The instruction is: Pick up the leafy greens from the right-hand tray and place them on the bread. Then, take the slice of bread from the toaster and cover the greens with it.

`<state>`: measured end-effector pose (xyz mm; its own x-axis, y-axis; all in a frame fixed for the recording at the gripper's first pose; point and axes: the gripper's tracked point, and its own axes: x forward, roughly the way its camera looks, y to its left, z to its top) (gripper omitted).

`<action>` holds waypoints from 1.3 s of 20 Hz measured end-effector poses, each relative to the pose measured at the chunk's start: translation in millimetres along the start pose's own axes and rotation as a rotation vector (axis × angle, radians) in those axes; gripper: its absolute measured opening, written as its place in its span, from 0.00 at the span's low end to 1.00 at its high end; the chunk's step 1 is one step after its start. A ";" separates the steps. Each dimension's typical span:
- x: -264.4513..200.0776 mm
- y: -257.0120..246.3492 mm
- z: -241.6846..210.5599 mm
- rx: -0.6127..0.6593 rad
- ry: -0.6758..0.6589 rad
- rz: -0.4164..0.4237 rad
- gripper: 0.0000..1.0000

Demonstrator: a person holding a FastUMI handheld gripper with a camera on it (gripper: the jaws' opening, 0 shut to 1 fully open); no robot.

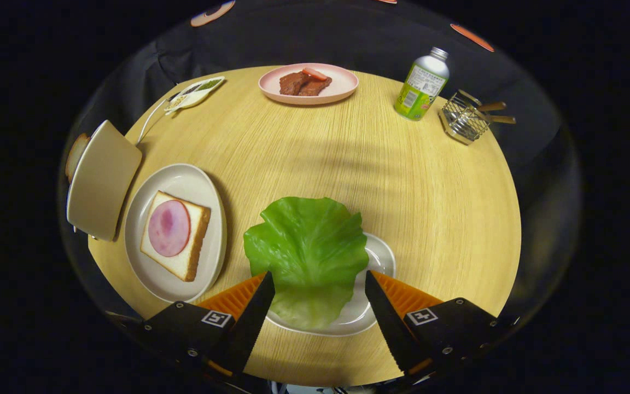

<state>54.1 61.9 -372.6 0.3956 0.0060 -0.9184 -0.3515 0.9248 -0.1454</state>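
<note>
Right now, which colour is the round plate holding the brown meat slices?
Pale pink plate, clearest in the gripper view.

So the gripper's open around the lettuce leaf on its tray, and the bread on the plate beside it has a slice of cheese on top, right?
Not cheese. The gripper view shows a round pink slice of ham on the bread. The rest holds: the gripper is open, one finger on each side of the lettuce leaf on its tray, beside the plate.
</note>
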 end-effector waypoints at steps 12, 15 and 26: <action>20.4 -0.3 -6.6 -0.023 0.078 0.018 0.71; 19.2 0.8 -8.7 -0.025 0.084 0.011 0.45; -16.7 -9.5 5.1 0.048 0.023 -0.049 0.04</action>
<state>55.1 54.9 -354.0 0.3914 -0.0483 -0.9190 -0.2905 0.9411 -0.1732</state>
